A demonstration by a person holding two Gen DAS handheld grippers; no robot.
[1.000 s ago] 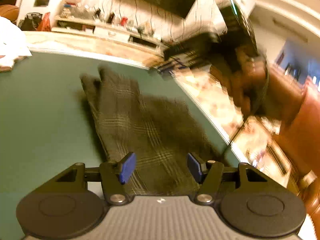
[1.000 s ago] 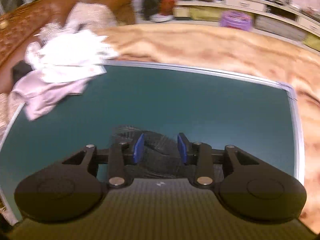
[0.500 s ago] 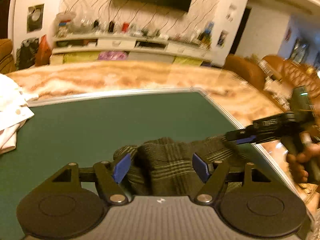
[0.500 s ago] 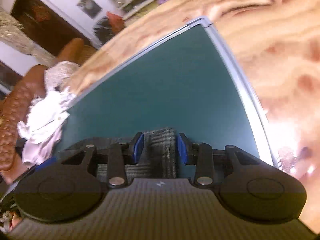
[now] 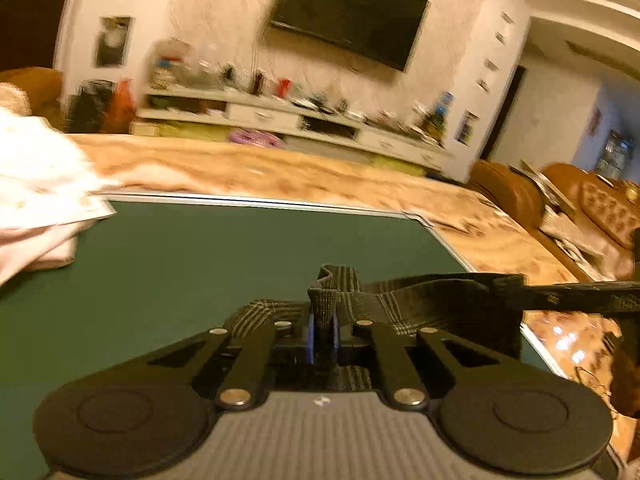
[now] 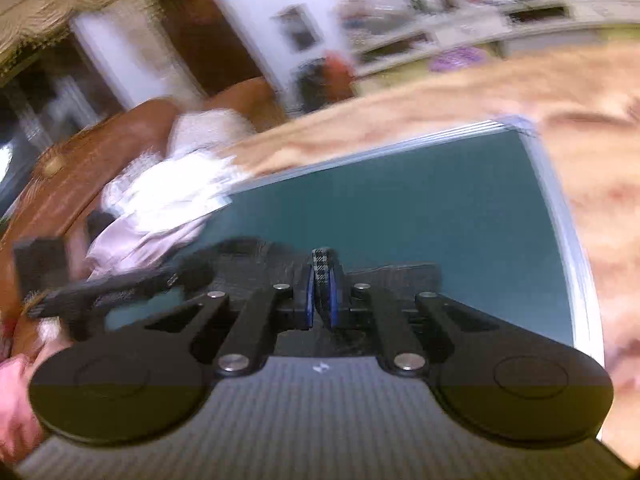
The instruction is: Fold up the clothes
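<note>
Left wrist view showing left gripper (image 5: 323, 334) now pinching a raised fold of the plaid garment (image 5: 400, 304), spread wide half a second ago; right gripper (image 6: 323, 300) likewise clamping plaid cloth, so likely lifting an edge to fold. Counting: two grippers, one plaid garment on green mat (image 5: 200, 260), one pale clothes pile (image 5: 36, 188) beyond

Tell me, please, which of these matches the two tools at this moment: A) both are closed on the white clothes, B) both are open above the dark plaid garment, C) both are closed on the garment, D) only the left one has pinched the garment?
C: the left tool and the right tool each have their blue pads pressed on a ridge of the dark plaid garment.
</note>
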